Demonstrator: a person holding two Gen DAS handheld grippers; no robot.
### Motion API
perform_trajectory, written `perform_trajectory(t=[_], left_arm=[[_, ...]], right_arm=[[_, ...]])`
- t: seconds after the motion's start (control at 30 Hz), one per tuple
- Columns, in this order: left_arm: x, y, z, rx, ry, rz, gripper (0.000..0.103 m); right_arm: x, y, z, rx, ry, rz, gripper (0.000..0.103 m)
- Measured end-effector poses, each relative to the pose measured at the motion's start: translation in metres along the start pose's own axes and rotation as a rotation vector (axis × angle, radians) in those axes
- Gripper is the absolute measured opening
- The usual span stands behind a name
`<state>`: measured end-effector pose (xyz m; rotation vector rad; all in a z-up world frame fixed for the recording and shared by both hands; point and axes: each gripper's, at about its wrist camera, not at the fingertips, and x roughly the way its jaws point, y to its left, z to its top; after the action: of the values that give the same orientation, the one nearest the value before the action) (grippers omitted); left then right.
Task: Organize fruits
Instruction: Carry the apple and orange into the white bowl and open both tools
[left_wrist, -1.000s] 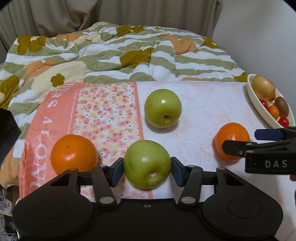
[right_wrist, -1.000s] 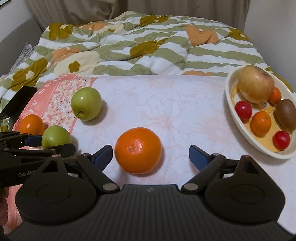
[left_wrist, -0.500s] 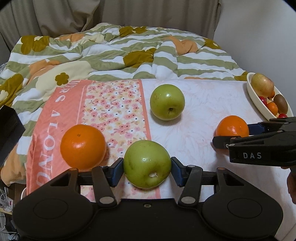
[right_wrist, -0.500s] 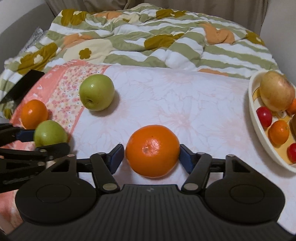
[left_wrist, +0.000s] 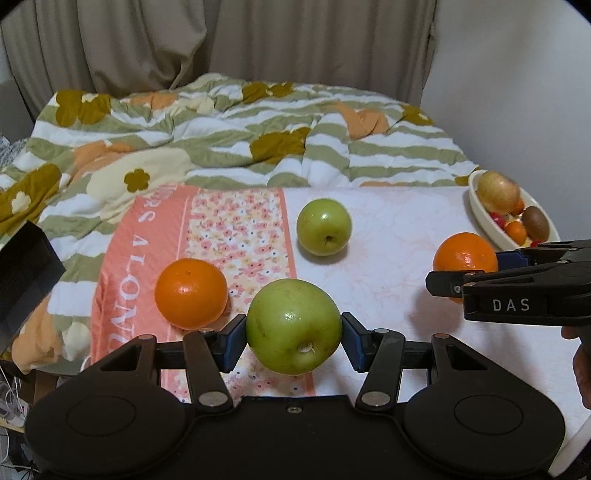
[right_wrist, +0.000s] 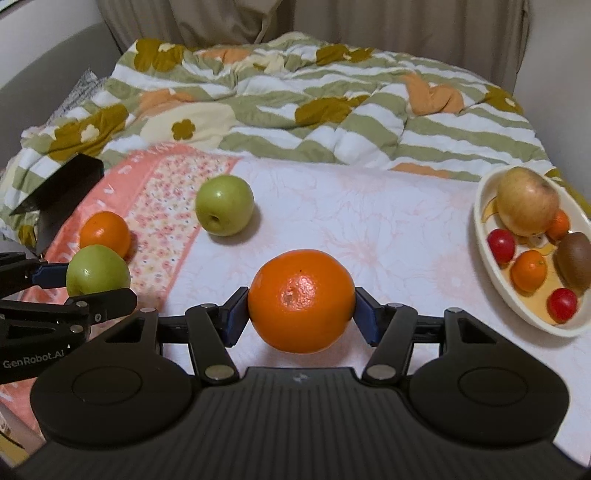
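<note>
Green apple (left_wrist: 293, 326) is pinched between the left gripper (left_wrist: 293, 338) jaws. Orange (right_wrist: 301, 301) is clamped between the right gripper (right_wrist: 301, 314) jaws. Slippage of round, smooth skins is judged possible.

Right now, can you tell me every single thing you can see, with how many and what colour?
green apple in left gripper: one, green, clamped between the pads
orange in right gripper: one, orange, clamped between the pads
loose green apple: one, green, on the white cloth
loose orange: one, orange, on the pink flowered cloth
bowl: one, cream, far right on the cloth
fruit in the bowl: one big yellowish apple, two small red fruits, two small oranges, one brown kiwi
cloth: one, white with a pink flowered end
quilt: one, green and white stripes with flowers, behind the cloth
curtain: beige, at the back
black box: one, far left
left gripper: black, blue pads
right gripper: black, blue pads
</note>
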<state>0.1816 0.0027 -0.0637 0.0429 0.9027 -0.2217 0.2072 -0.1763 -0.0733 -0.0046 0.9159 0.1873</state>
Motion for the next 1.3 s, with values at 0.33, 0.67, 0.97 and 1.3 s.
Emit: perform_trajectory(t=[0.33,0.67,0.97,1.3], left_arm=[[-0.043,-0.017,-0.009,-0.001,-0.075,-0.025,0.058],[-0.074,-0.073,-0.004,-0.019,-0.139,-0.003,0.058],[-0.069,-0.153,0.006,-0.045,-0.166,-0.006,0.058],[-0.031,-0.234,0.030,-0.053,-0.166,-0.029,0.058]], right_arm=[[-0.062,-0.015,-0.022,0.074,-0.073,-0.032,0.075],[-0.121,-0.075,-0.045,0.112,-0.133,-0.026,0.075],[-0.146,-0.156,-0.053,0.086,-0.147,-0.015,0.075],[-0.140,-0.244,-0.041,0.047,-0.157,-0.014,0.075]])
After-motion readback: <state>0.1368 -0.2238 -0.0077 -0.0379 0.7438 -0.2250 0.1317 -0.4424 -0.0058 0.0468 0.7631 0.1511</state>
